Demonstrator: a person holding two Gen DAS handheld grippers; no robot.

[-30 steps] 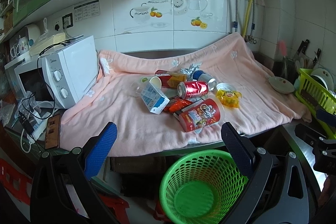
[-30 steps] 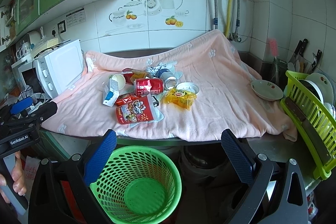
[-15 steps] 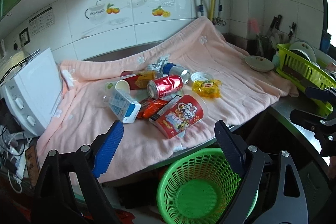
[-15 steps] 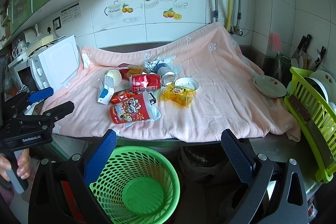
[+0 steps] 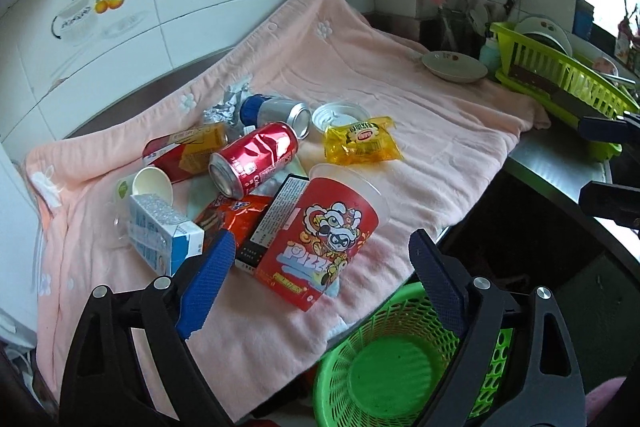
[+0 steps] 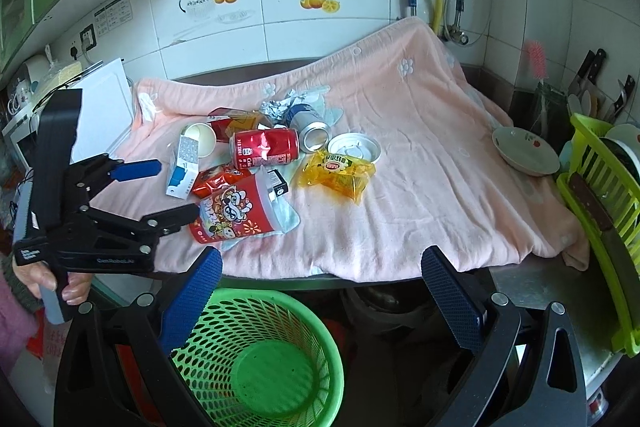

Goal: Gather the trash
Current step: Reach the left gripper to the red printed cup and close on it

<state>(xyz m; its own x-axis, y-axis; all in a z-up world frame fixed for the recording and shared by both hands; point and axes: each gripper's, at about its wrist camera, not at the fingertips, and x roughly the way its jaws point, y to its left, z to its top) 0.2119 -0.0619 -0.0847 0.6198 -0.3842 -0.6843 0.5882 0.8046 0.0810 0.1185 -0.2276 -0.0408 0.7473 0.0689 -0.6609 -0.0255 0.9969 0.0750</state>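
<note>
1. Two grippers: our left gripper (image 5: pixel 318 255) gapes wide, empty, jaws just reopened slightly, reaching for the pizza cup (image 5: pixel 320 243) right ahead.
2. Our right gripper (image 6: pixel 322 273) also gapes, empty.
3. Below both, the green basket (image 6: pixel 256 363) waits for trash.

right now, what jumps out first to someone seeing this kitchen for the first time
A heap of trash on the pink towel draws the eye: a crushed red can, a big red pizza-print cup on its side nearest the counter edge, and a yellow wrapper to its right. Below the counter edge stands an empty green basket. The left gripper hovers open beside the cup, holding nothing.
</note>
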